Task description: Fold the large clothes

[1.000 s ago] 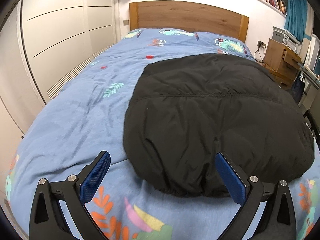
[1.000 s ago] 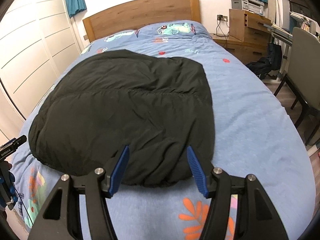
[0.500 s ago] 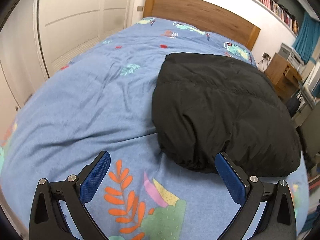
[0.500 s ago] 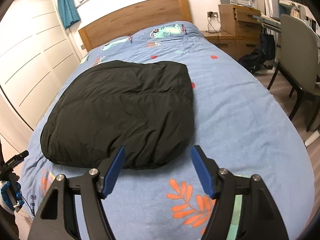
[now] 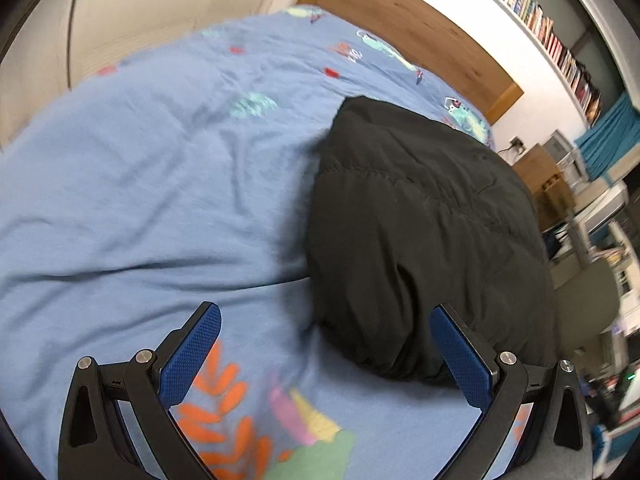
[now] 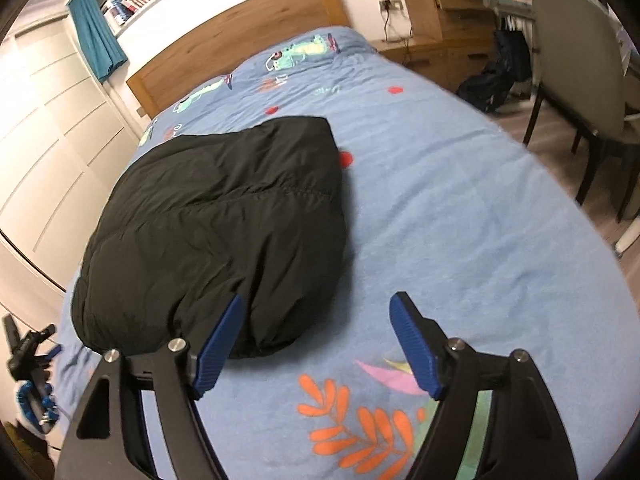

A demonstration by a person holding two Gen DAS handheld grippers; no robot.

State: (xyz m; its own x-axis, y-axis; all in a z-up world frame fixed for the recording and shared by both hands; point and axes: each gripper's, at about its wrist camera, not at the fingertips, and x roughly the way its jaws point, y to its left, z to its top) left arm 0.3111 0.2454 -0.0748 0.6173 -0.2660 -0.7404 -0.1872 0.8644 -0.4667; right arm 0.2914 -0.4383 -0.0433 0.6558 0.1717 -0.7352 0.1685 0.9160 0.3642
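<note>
A black padded jacket (image 5: 424,232) lies folded into a compact bundle on the blue patterned bed cover (image 5: 140,184). It also shows in the right wrist view (image 6: 216,224). My left gripper (image 5: 324,344) is open and empty, hovering above the bed's near end, with its right finger close to the jacket's near edge. My right gripper (image 6: 316,340) is open and empty, with its left finger over the jacket's near right corner. Neither gripper touches the jacket.
A wooden headboard (image 6: 240,44) stands at the far end. White wardrobe doors (image 6: 48,132) run along the left. A wooden bedside cabinet (image 6: 444,12), a dark bag (image 6: 492,80) and a grey chair (image 6: 576,68) stand to the right. The left gripper shows at the bed's left corner (image 6: 28,344).
Both grippers have pulled back from the jacket and swung apart, the left one leftward and the right one rightward. The jacket now sits off to the side in each view. The jaws stay open.
</note>
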